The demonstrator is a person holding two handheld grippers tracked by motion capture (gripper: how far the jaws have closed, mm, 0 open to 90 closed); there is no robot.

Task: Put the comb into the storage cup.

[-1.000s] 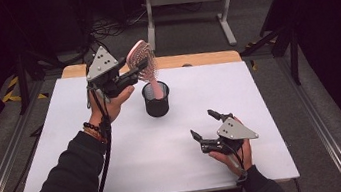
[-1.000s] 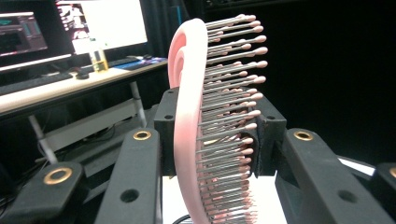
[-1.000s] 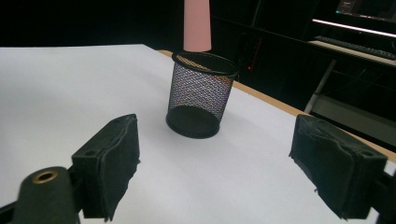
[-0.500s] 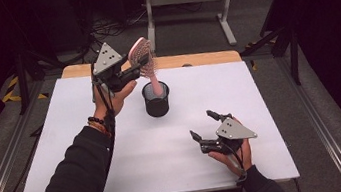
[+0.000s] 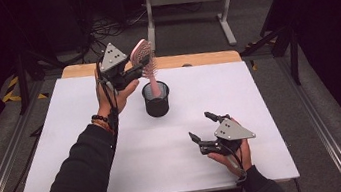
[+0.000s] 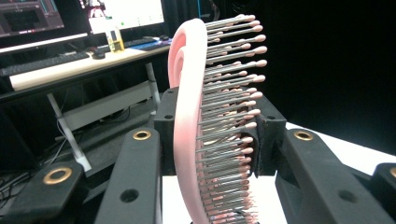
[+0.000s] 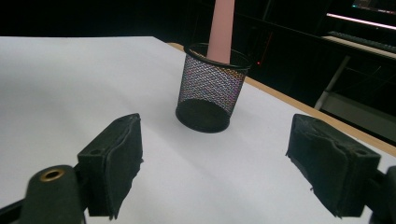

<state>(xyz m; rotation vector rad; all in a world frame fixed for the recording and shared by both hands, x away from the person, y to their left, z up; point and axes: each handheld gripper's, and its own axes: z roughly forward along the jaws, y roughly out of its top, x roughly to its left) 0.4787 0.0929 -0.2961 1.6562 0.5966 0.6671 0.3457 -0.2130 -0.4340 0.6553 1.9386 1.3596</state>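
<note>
The mesh cup [image 5: 157, 99] is hiding the hairbrush [image 5: 146, 61] handle's end, and the right gripper view is cutting off its head.

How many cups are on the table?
1. A black round wire-mesh cup stands near the middle of the white table, far half, with the pink plastic hairbrush's handle in it.

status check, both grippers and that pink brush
Left gripper shut on pink hairbrush, handle down in black mesh cup. Right gripper open, resting on white table. Nothing in the way.
</note>
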